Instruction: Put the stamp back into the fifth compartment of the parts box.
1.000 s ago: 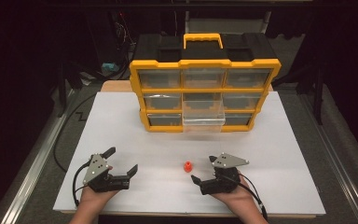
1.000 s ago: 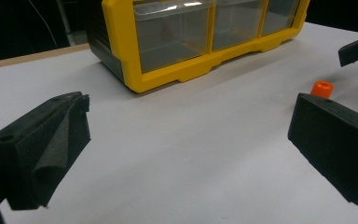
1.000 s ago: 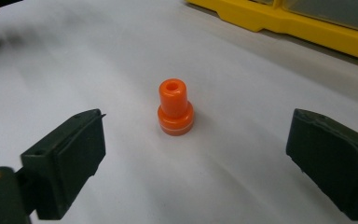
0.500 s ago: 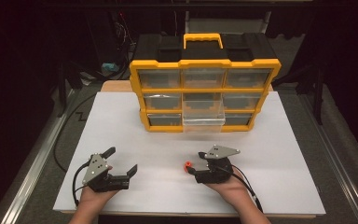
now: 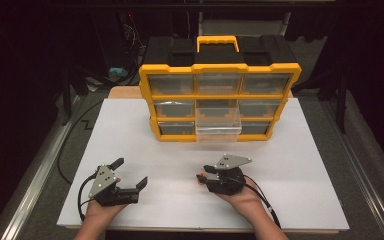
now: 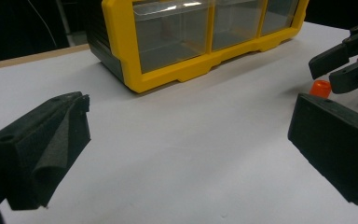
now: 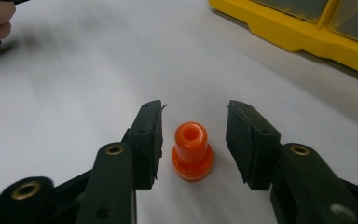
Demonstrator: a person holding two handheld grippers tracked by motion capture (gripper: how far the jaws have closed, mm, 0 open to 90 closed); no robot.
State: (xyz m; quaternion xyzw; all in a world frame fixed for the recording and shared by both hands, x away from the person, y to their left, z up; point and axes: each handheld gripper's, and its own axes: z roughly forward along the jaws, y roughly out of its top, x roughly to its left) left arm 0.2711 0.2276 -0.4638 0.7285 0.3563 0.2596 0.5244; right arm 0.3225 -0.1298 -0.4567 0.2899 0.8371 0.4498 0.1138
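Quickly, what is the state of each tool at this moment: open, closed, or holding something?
Left tool: open, holding nothing, resting on the white table.
Right tool: open, jaws on either side of the orange piece, not yet closed on it.

Orange part (image 7: 192, 151): smooth glossy plastic, soft highlights on rim.
Right gripper (image 7: 193, 140): matt black jaws, pads look like rough foam w/ torn edges; brass-coloured metal inserts in arms.
Left gripper (image 6: 186, 140): same matt black; near-left pad fuzzy, foam-like, right one smoother plastic.
Grey plate (image 5: 232, 161) on right gripper: flat matt metal-looking.
Organizer (image 5: 219, 100), far side: yellow frame semi-gloss plastic, black top matt; drawers clear glossy plastic.
Table sheet (image 5: 130, 130): white, smooth, matt, paper- or board-like.
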